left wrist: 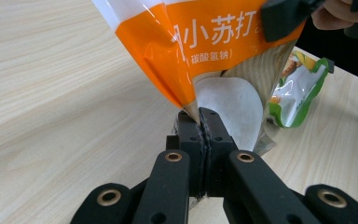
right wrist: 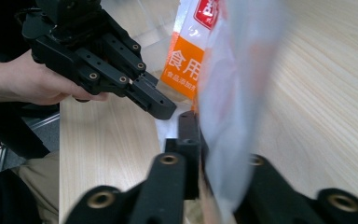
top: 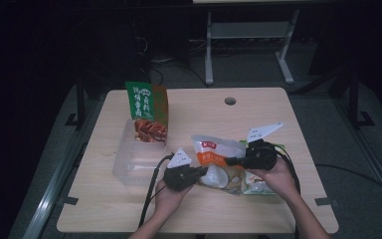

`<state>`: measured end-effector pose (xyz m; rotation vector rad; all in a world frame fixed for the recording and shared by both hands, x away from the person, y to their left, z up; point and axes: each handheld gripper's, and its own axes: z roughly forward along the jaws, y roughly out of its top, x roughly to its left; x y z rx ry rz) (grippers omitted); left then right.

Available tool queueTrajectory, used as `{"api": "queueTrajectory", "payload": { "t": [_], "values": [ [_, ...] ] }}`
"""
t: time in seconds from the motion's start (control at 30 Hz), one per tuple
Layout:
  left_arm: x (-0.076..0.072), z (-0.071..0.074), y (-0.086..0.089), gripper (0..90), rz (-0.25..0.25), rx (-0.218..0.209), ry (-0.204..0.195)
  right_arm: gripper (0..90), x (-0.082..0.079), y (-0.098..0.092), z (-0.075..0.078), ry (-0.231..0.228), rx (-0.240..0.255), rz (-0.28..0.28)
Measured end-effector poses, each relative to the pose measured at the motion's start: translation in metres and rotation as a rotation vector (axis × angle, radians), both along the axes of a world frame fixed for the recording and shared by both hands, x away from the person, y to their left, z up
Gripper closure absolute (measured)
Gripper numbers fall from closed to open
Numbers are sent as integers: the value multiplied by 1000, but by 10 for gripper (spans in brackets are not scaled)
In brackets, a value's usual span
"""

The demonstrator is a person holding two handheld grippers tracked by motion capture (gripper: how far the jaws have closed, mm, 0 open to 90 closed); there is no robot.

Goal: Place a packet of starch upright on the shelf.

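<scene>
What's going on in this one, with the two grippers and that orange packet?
A person at a wooden table holds a gripper in each hand, and both are shut on one orange-and-white pouch. The left gripper pinches its lower corner; the right gripper clamps an edge farther up, so the pouch is held between them. A green snack packet lies just behind it. To the left, a green-and-red bag stands in a clear plastic bin.
</scene>
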<state>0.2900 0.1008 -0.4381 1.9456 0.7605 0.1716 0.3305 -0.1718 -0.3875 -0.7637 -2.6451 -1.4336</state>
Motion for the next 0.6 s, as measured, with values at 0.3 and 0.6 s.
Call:
{"api": "queueTrajectory", "payload": {
  "t": [0.3,0.6],
  "values": [
    [-9,5,9,719,9,-31,4,895,-4,-1,6,-24,39,-13],
    [-22,8,17,639,4,-23,1,897,-6,-5,18,-76,47,-65]
  ]
}}
